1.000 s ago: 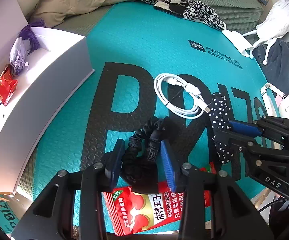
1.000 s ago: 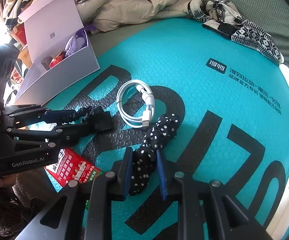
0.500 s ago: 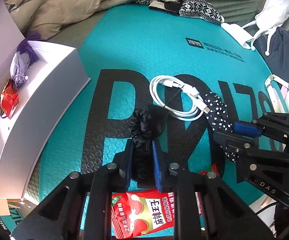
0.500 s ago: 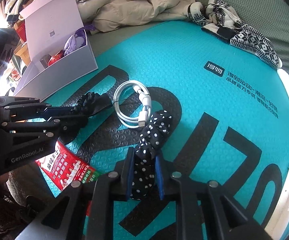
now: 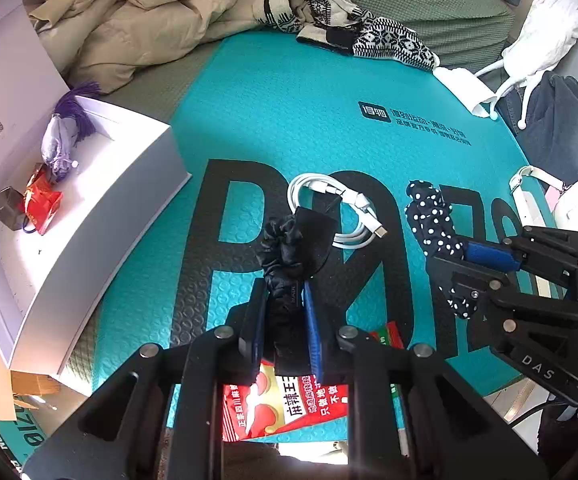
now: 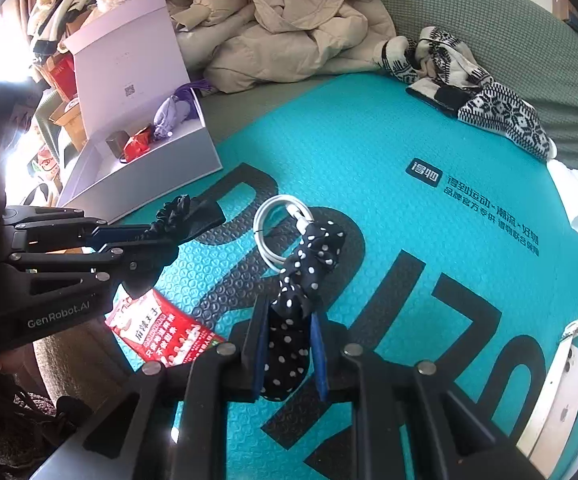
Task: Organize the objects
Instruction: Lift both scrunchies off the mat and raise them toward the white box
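While both grippers are lifting hair ties, the soft cloth is hanging loose.
Left gripper [image 5: 281, 316] is pinching the black hair tie [image 5: 285, 256], right gripper [image 6: 289, 344] the dotted hair tie [image 6: 305, 276]; either may be slipping out or catching the white cable [image 5: 329, 208].

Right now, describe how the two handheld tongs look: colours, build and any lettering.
Both tongs are matte black plastic linkages with silver rivet pins and blue rubbery pads on the fingertips. The left tongs carry pale "GenRobot.AI" lettering on the side of the body, seen from the right wrist view. The right tongs carry "DAS" lettering on the body, seen from the left wrist view. No cables or sleeves show clearly.
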Available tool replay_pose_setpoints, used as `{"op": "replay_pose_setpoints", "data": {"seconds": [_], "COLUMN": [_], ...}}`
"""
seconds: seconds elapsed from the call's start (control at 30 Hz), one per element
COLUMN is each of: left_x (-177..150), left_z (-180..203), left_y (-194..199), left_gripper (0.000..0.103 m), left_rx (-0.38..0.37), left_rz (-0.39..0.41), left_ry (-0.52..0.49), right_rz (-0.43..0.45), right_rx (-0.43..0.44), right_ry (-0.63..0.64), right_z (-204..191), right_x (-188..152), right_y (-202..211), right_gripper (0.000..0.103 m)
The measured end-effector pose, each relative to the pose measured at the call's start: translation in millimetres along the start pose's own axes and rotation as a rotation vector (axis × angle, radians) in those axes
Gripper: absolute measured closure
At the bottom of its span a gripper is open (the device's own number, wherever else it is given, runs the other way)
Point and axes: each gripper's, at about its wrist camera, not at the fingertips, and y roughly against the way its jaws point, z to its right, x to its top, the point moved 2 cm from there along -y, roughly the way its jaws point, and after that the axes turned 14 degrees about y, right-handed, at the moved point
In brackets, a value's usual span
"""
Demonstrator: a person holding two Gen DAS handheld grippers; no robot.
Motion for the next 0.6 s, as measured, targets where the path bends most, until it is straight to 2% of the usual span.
{"op": "replay_pose_setpoints", "data": {"seconds": [0.33, 0.6], "left_x": [-20.8, -54.1], "left_z": [-29.9, -59.5], "left_y": [47.1, 85.3], "left_gripper": [0.086, 0.086], "left_rx": [0.058, 0.124], "left_rz": [0.064, 0.104], "left_ry": [0.091, 0.182], "right_rz": [0.063, 0.093], "right_rx": [0.077, 0.152], "right_ry": [0.118, 0.208], "right_z": [-43.2, -82.3], "right_x": [17.3, 14.6], "right_y": [15.0, 28.0], "right_gripper": [0.085, 0.085]}}
